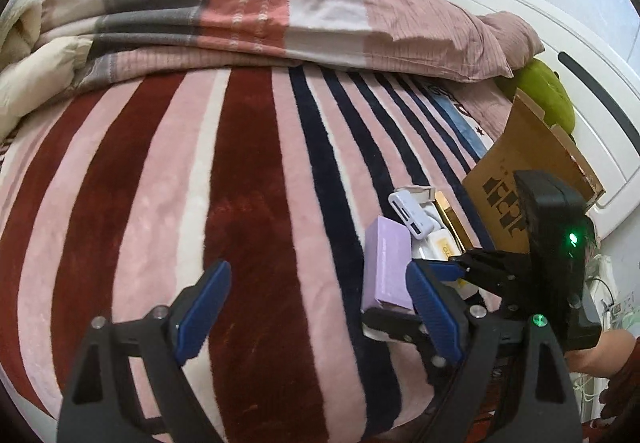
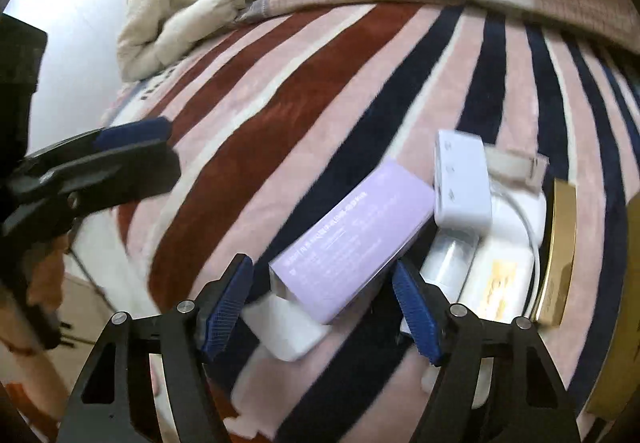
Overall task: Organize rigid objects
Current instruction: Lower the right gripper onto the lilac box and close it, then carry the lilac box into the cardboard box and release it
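Note:
A lilac box [image 2: 352, 239] lies on the striped blanket, resting on a white box [image 2: 286, 331]. My right gripper [image 2: 322, 307] is open, its blue pads on either side of the lilac box's near end, not touching it. A white card-reader hub [image 2: 462, 179] leans on white packaging [image 2: 492, 267] with a gold box [image 2: 558, 251] beside it. My left gripper [image 1: 316, 307] is open and empty over the blanket, left of the lilac box [image 1: 386, 263]. The hub [image 1: 410, 213] and the right gripper [image 1: 456, 271] also show in the left wrist view.
A brown cardboard box [image 1: 524, 179] stands at the bed's right edge near a white headboard [image 1: 560, 55]. A folded quilt [image 1: 248, 3] and pillow lie at the back. A cream garment [image 2: 168, 15] sits at the far left. The left gripper [image 2: 120, 155] shows at left.

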`<act>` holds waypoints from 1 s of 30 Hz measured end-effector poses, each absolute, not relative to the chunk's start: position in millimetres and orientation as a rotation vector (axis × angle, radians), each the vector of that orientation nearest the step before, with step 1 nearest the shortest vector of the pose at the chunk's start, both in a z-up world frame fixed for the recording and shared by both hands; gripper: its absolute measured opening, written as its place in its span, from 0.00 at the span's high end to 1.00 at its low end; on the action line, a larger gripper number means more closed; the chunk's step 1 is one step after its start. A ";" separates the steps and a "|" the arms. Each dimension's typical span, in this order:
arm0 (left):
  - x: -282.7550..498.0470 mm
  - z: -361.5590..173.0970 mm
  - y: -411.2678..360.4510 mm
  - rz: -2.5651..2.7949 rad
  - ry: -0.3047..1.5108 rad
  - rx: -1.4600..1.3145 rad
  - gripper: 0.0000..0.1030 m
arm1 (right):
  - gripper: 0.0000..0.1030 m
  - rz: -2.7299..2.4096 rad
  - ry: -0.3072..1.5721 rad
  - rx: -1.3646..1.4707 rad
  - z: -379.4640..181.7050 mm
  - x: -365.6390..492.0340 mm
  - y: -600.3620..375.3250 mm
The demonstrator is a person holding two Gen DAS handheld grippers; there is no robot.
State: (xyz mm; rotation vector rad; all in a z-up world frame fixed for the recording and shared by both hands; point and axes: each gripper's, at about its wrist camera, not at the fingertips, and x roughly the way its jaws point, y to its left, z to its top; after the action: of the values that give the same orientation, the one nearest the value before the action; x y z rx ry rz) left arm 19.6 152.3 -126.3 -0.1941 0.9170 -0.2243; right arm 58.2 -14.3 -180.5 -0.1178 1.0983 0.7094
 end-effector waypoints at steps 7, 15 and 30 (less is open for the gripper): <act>14.4 -122.8 162.3 -0.203 0.904 -0.216 0.16 | 0.19 0.638 1.180 0.080 -187.6 79.1 -3.9; 10.9 -118.2 171.5 -0.180 0.894 -0.230 0.15 | 0.37 0.589 1.120 -0.008 -182.7 85.0 13.7; 18.8 -122.0 157.9 -0.247 0.922 -0.249 0.16 | 0.68 0.683 1.075 -0.288 -177.3 49.9 4.3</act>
State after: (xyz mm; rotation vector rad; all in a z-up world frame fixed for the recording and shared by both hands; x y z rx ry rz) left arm 18.8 157.9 -122.0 -0.2487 0.9219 -0.2466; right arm 49.9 4.3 -177.3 -0.2880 1.0752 0.6829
